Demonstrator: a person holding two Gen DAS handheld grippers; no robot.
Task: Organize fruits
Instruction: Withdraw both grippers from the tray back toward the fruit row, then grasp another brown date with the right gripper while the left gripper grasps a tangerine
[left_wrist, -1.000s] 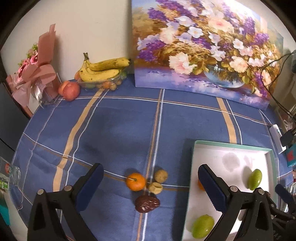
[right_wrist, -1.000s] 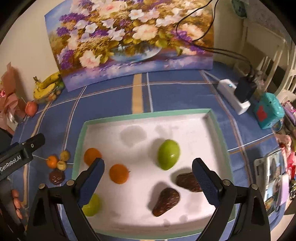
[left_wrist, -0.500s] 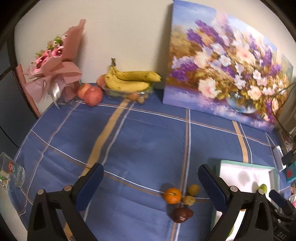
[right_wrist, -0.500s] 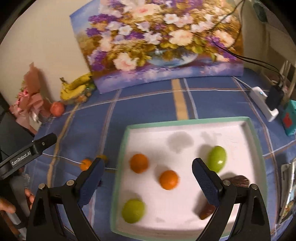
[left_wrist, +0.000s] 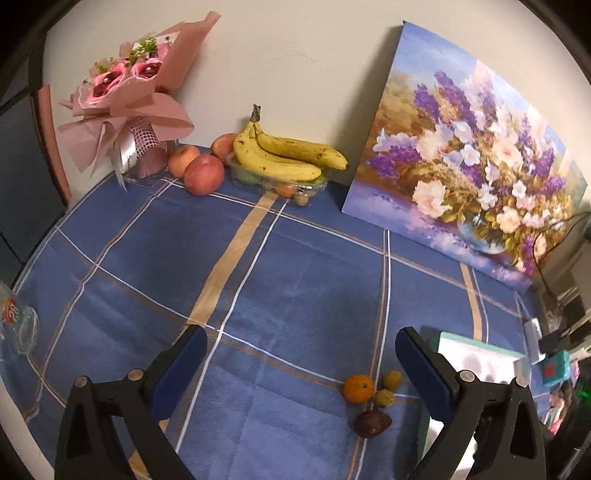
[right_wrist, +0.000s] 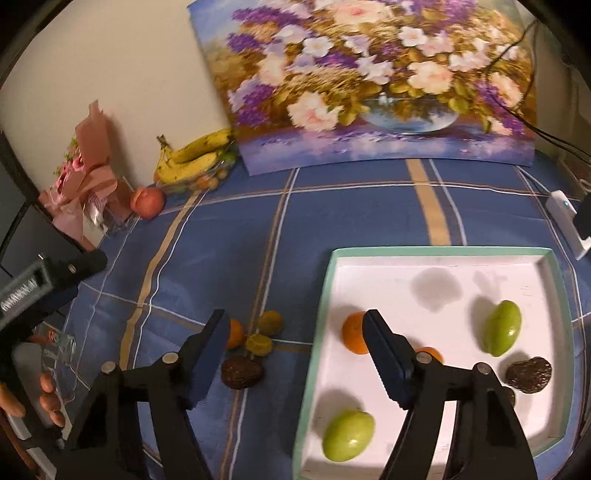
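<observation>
Our right gripper (right_wrist: 295, 350) has its blue-padded jaws closing, with nothing pinched between them yet; they hover over the little cluster of loose fruit on the blue checked tablecloth (right_wrist: 221, 236). The left gripper (left_wrist: 299, 365) is spread wide and empty.

Just past the right fingertips sit a small round orange tangerine (right_wrist: 235, 333), two small yellowish-brown round fruits (right_wrist: 270, 322) and a dark wrinkled date-like fruit (right_wrist: 242, 372), all nearly touching. Right beside them is the white tray with the mint-green rim (right_wrist: 321, 306), already holding two orange tangerines, two green oval fruits and some dark wrinkled ones.

Our guess is these are all light. The tangerine should be a bit squishy, so we'd take it across its widest part with a gentle squeeze. It's round, so it may roll, or nudge its neighbours, if we come in off-centre. The wrinkled one looks soft and maybe sticky.
</observation>
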